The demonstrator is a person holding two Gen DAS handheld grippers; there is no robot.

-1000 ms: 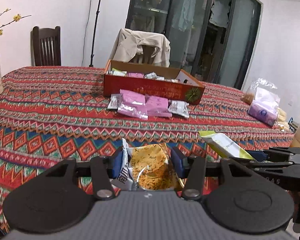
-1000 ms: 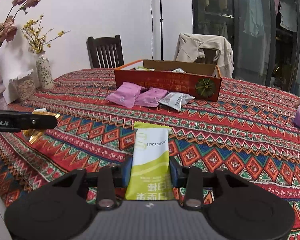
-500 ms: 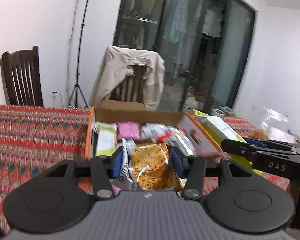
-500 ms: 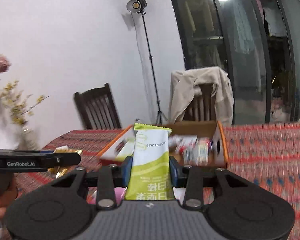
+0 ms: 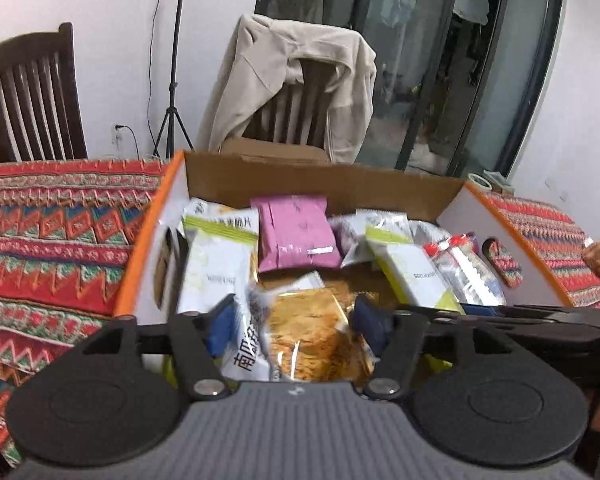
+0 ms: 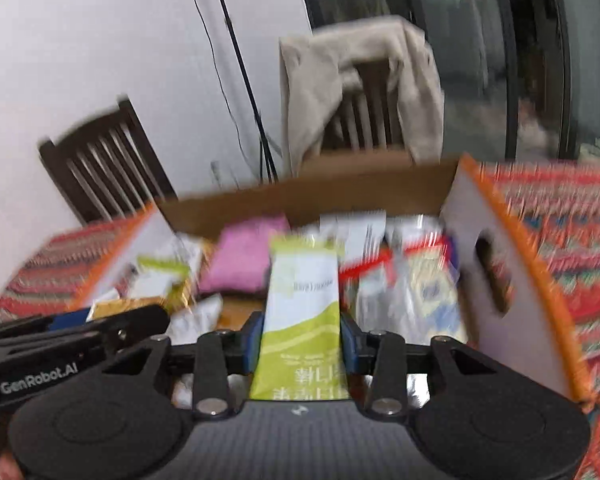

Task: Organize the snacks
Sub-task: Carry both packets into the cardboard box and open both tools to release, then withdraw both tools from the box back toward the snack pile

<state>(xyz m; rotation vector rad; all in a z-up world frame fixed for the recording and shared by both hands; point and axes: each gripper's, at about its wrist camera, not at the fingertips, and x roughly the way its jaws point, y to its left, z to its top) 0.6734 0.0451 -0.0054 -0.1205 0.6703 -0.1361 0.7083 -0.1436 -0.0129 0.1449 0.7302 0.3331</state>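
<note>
1. Left tool (image 5: 296, 322): jaws opening, both blue pads now clear of the gold cracker packet (image 5: 312, 340), which sits loose between them over the near end of the cardboard box (image 5: 320, 184).
2. Right tool (image 6: 302, 342): jaws just starting to open, but the pads still press the sides of the green-and-white snack bar packet (image 6: 302, 308), so it is still gripped. Packet is upright, over the box interior.
3. The box, with orange edges and white end panels, sits on the table under a red patterned cloth (image 5: 52, 220). An oval handle hole shows in the right end panel.
4. Inside the box: a pink pouch (image 5: 296, 232) near the back middle, green-and-white packets at the left side (image 5: 216, 256) and right of centre (image 5: 416, 272), and silver wrappers with red trim (image 5: 460, 264) at the right.
5. In the left view the right tool's arm crosses the lower right, just over the box's near right corner. In the right view the left tool's arm, marked GenRobot.AI, is at the lower left.
6. Behind the table: a chair draped with a beige jacket (image 5: 292, 76), a dark wooden chair (image 5: 32, 92) at the left, and a light stand against the wall.
7. The right view is motion-blurred, so its small print is unreadable.
</note>
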